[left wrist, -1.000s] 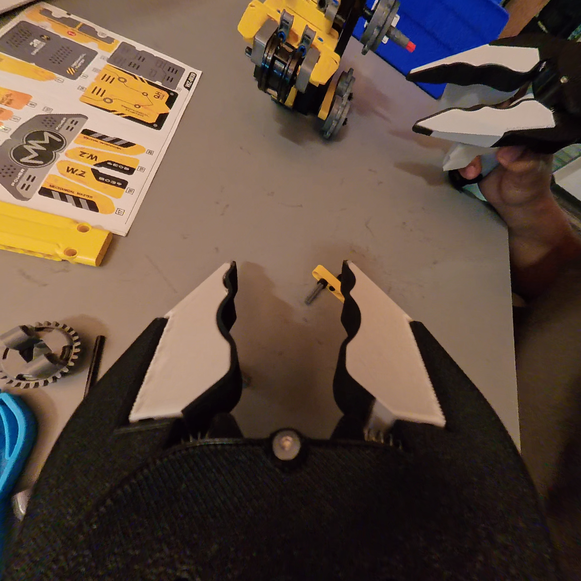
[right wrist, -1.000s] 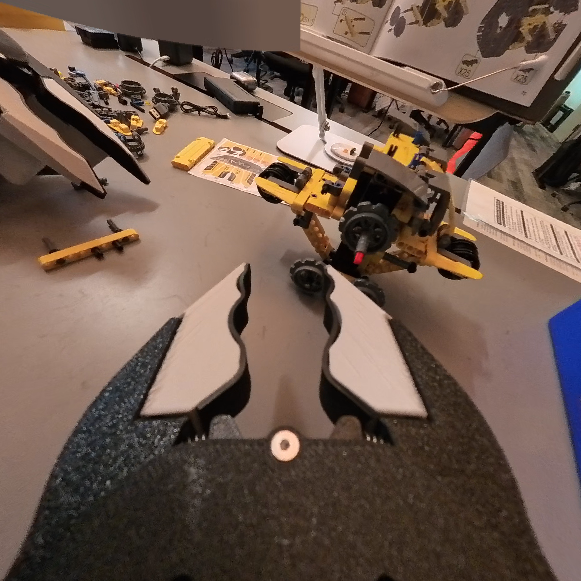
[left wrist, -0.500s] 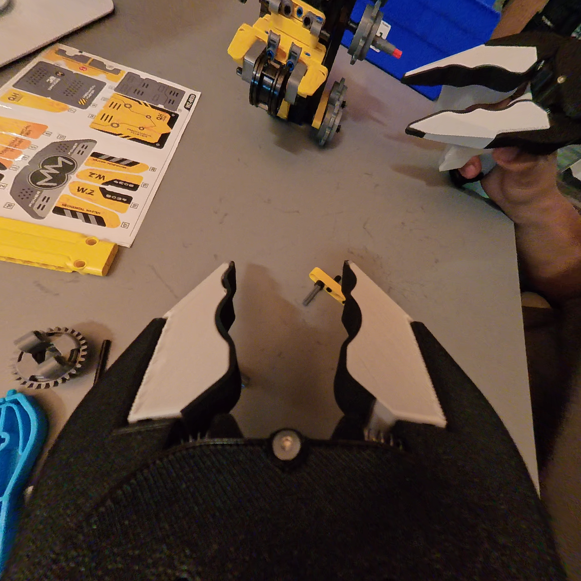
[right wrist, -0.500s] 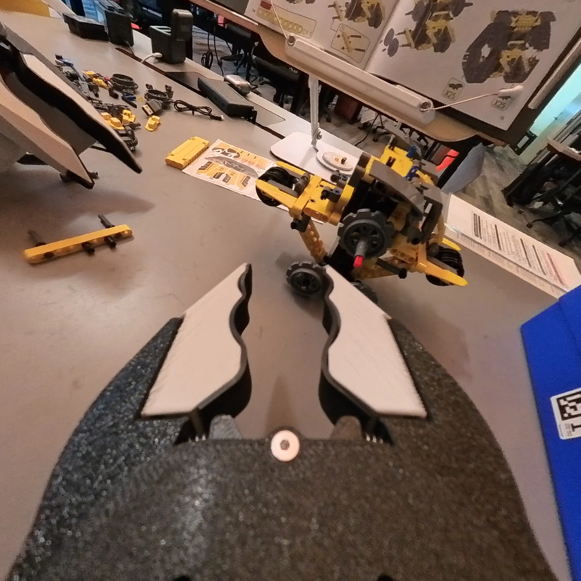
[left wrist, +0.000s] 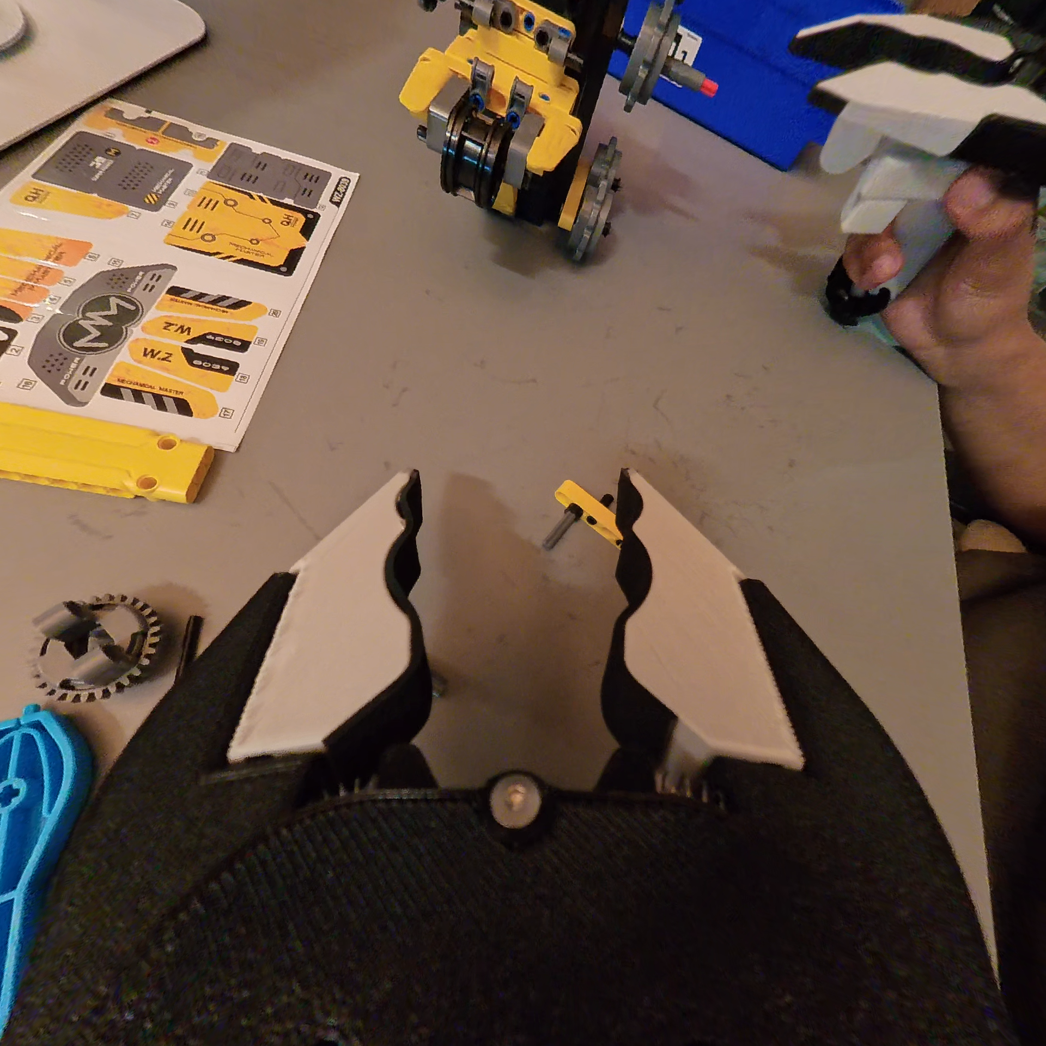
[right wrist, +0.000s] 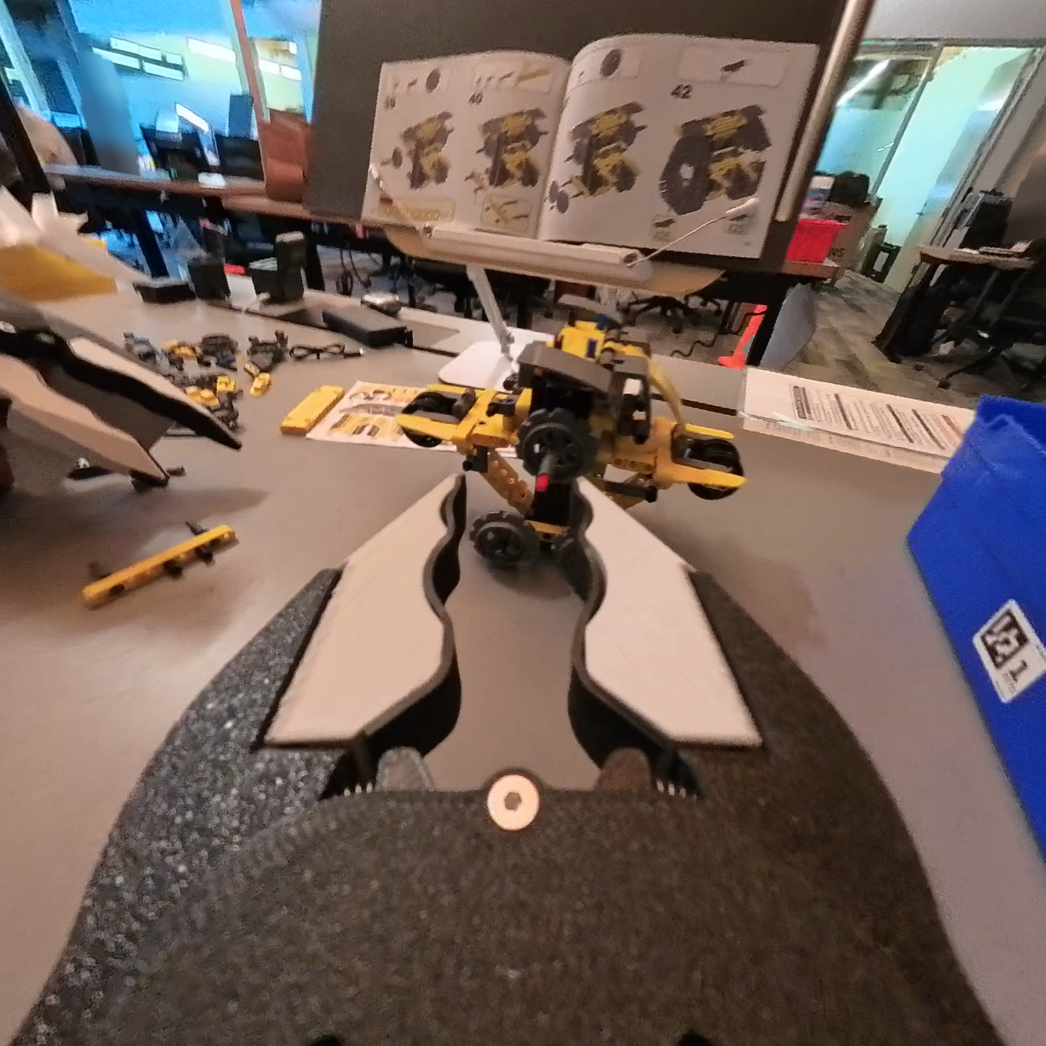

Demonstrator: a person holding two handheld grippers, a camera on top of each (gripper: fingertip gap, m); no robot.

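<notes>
Big grey table (left wrist: 566, 351) with building-kit stuff spread all over it. At the back an instruction booklet (right wrist: 571, 141) sits open on a stand, and a blue bin (right wrist: 985, 566) is off to the right side.

The half-built yellow and black brick vehicle (right wrist: 571, 430) stands in the middle of the table. The right gripper (right wrist: 521, 487) points straight at it with its jaws about half spread and nothing in them. The tips sit either side of the model's lower wheel, close in, but I can't tell whether they touch it.

The sticker sheet (left wrist: 170, 271) lies flat to the left of the model, with a long yellow panel (left wrist: 96, 453) along its near edge.

The left gripper (left wrist: 518, 481) hovers over the table, jaws wide apart and empty. Nearest to it is a yellow beam with pins (left wrist: 586, 512), lying on the table just inside the right-hand fingertip and partly hidden behind it.

Smaller bits: a grey toothed gear (left wrist: 96, 648) and a blue plastic piece (left wrist: 34, 792) to the left of that gripper.
</notes>
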